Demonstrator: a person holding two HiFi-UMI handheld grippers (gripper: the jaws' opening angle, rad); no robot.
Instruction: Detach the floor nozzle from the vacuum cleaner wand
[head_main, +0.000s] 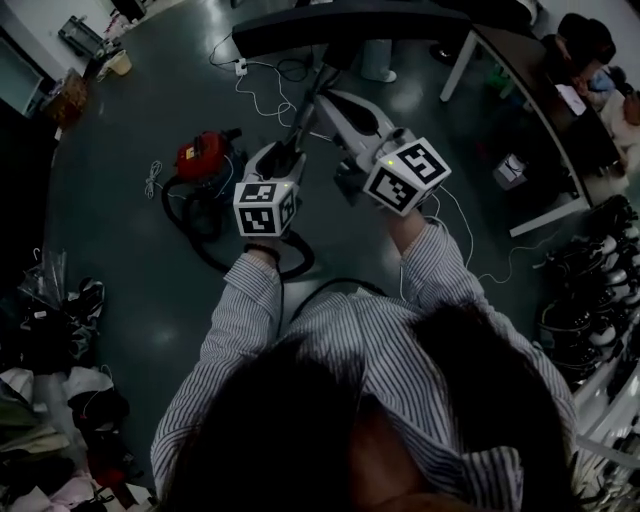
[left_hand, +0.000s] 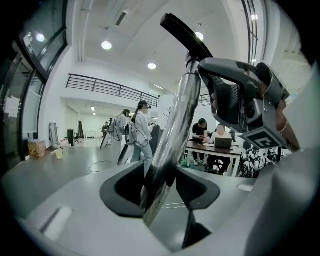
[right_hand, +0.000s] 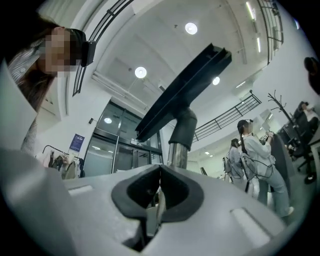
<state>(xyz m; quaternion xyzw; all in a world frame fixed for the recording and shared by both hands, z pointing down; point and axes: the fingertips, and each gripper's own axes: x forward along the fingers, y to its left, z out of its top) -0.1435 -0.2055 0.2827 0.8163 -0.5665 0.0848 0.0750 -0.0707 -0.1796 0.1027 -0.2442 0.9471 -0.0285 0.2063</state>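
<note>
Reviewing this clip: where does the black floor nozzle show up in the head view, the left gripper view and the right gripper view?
Head view: the floor nozzle is the dark bar across the top centre.
Left gripper view: top centre, seen end-on, capping the tube.
Right gripper view: centre, a long bar slanting up to the right.
Shared landmark: the chrome wand, which leads up to the nozzle; it is faint in the head view.

The head view looks steeply down from above the person (head_main: 330, 400) onto the left gripper (head_main: 285, 158), the right gripper (head_main: 335, 108) and the floor (head_main: 150, 110). The left gripper view sits close behind its jaws, facing roughly level along the wand (left_hand: 171, 130). The right gripper view tilts up toward the ceiling (right_hand: 165, 45). Both gripper views share the wand and the floor nozzle (right_hand: 185, 92).
</note>
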